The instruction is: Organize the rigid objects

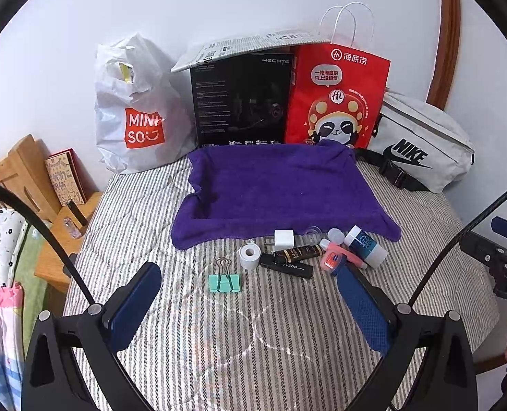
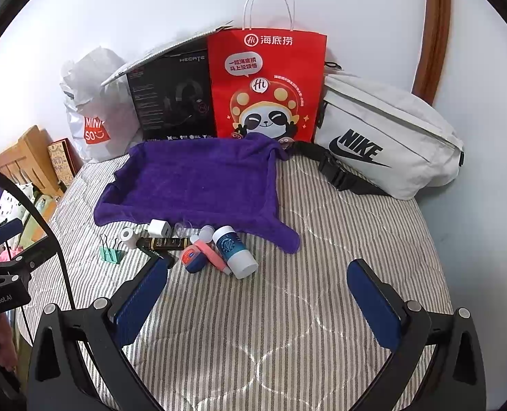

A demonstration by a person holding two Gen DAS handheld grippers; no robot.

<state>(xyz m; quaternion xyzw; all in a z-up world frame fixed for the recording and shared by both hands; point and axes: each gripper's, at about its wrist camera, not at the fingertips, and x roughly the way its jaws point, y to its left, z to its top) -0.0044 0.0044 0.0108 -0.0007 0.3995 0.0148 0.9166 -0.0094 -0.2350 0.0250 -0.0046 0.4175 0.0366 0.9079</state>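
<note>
I see both tools w/ fingers spread apart, nothing held. Left tool hovers over the grey-striped quilted bed; right tool hovers over bare quilt further right.

Purple terry towel draped over a shallow tray sits mid-bed, no items on it. Task items bunched along its near edge:
- mint-green metal binder clip, closest to left tool, apart from the rest
- small white tape roll, just beside the clip
- white square charger plug, touching towel edge
- dark brown tube w/ gold print, lying across a black pen-like stick
- white cylindrical bottle w/ blue label, on its side, pink tube against it
- small blue-orange tin, near right tool's left finger

Behind the towel, along the wall: white plastic shopping bag, black headset box, red paper bag w/ panda, off-white waist pack.
</note>
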